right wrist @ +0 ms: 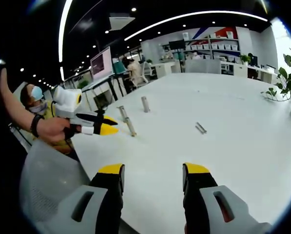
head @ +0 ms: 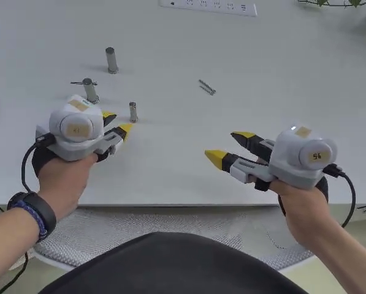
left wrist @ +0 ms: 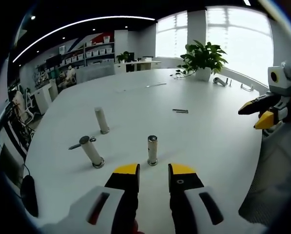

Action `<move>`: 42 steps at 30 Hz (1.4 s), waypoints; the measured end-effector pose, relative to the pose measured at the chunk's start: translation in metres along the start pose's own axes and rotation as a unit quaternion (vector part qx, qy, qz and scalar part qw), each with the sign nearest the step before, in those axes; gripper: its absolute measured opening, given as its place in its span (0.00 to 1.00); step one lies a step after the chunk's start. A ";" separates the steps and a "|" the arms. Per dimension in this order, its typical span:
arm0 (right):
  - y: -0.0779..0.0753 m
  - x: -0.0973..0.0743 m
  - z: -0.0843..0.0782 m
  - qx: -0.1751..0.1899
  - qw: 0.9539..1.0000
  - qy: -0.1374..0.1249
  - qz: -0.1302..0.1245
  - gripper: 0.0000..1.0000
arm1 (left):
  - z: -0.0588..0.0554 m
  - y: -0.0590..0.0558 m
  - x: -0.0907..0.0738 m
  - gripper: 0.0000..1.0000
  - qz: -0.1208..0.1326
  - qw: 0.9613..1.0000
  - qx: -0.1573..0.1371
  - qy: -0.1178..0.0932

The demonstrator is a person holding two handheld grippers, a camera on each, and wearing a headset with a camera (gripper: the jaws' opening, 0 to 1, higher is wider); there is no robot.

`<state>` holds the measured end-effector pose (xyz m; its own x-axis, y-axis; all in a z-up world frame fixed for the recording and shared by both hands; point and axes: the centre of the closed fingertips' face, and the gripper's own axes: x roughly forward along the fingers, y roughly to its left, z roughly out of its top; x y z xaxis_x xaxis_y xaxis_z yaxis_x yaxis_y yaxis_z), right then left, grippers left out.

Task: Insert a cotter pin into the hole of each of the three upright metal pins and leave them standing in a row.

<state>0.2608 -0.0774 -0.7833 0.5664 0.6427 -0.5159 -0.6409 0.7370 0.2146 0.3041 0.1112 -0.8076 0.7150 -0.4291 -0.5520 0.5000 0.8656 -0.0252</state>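
Pins stand upper left: far pin [head: 111,60] bare, middle pin [head: 90,90] carrying a fitted cotter pin [head: 77,82], near pin [head: 133,111] bare. Left gripper [head: 118,121], jaws narrow and empty, sits beside the near pin, probably to steady it. Right gripper [head: 230,146], lower right, gapes wide and empty, probably to fetch the loose cotter pin [head: 206,87] at upper centre.
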 end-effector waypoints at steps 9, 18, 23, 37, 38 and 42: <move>0.002 0.001 0.000 0.006 1.000 -0.002 0.001 0.51 | 0.012 -0.005 -0.013 0.25 -0.013 1.000 0.008 -0.013; 0.001 0.003 -0.003 0.009 1.000 0.002 0.005 0.52 | 0.030 -0.007 -0.027 0.27 -0.022 0.999 0.016 -0.030; 0.001 0.003 -0.004 0.012 1.000 0.003 0.008 0.52 | 0.035 -0.009 -0.035 0.29 -0.028 0.999 0.022 -0.036; -0.008 0.007 -0.001 0.017 1.000 0.000 0.005 0.52 | 0.049 -0.014 -0.051 0.36 -0.047 0.998 0.014 -0.050; -0.008 0.007 0.000 0.017 1.000 0.000 0.005 0.52 | 0.050 -0.012 -0.052 0.37 -0.047 0.998 0.012 -0.051; -0.009 0.009 0.002 0.016 1.000 0.000 0.005 0.52 | 0.052 -0.009 -0.054 0.39 -0.049 0.997 0.008 -0.051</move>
<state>0.2727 -0.0776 -0.7884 0.5599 0.6510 -0.5125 -0.6298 0.7364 0.2472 0.2859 0.1131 -0.7344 0.7084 -0.5362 -0.4591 0.5771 0.8144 -0.0606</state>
